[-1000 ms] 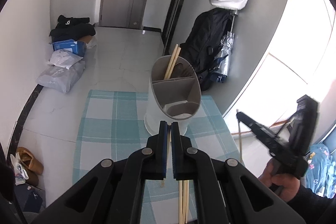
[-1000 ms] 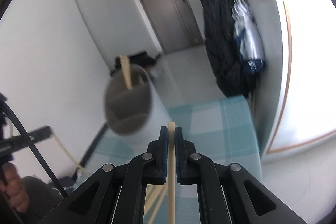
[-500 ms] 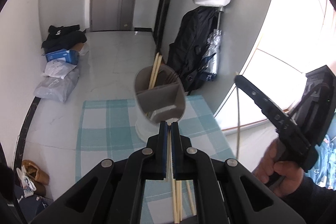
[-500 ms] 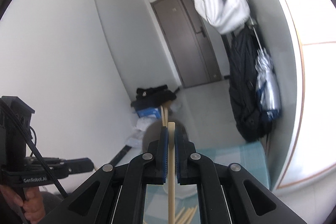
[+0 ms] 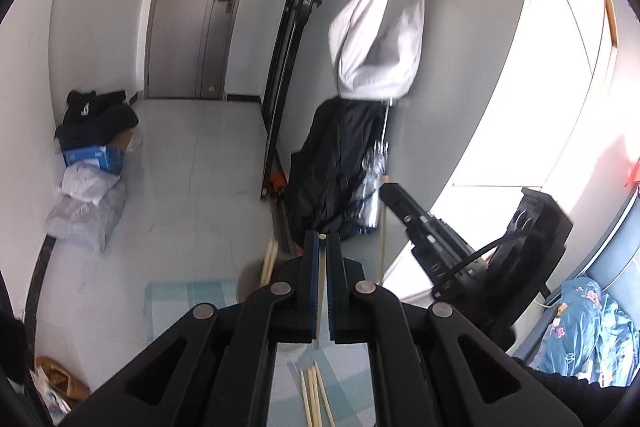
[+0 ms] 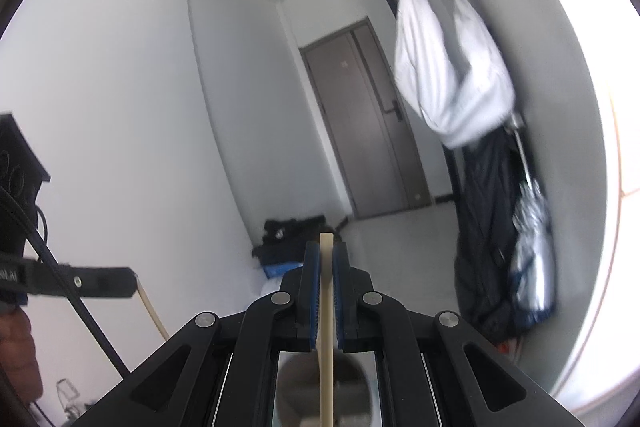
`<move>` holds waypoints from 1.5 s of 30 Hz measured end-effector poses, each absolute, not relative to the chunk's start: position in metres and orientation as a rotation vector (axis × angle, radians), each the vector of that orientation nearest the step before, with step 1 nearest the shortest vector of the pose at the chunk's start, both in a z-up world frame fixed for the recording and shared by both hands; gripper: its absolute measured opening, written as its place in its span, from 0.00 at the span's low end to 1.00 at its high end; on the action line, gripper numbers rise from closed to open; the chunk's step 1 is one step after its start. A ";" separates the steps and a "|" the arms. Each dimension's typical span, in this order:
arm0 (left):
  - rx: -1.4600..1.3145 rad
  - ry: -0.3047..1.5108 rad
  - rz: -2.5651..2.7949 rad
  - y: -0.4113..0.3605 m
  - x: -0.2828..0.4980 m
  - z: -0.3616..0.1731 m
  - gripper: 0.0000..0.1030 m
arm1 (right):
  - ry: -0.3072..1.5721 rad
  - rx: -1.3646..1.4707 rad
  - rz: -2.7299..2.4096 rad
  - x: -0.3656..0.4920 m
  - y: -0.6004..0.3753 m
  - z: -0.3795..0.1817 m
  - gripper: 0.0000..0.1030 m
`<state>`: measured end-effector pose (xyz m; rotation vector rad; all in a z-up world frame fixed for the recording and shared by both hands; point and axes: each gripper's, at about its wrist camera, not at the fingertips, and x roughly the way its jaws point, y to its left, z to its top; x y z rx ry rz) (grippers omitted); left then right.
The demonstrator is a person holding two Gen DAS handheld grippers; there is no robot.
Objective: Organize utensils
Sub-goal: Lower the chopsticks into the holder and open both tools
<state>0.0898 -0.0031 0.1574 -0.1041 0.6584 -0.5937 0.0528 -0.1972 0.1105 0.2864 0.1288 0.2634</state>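
The left tongs (image 5: 320, 247) are clamped on one chopstick (image 5: 319, 291), above the loose chopsticks (image 5: 314, 397) on the checked cloth (image 5: 180, 301). The right tongs (image 6: 326, 259) pinch another chopstick (image 6: 326, 339) above the grey holder (image 6: 292, 387). Beyond hangs a white bag (image 5: 376, 43).
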 end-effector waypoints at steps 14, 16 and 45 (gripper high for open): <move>-0.055 0.675 -0.567 0.008 0.151 0.154 0.00 | 0.037 0.340 0.251 0.136 -0.173 0.099 0.05; -0.049 0.681 -0.565 0.009 0.159 0.149 0.00 | 0.035 0.359 0.236 0.145 -0.173 0.093 0.05; 0.028 0.771 -0.557 -0.006 0.175 0.098 0.00 | 0.068 0.330 0.187 0.154 -0.162 0.044 0.05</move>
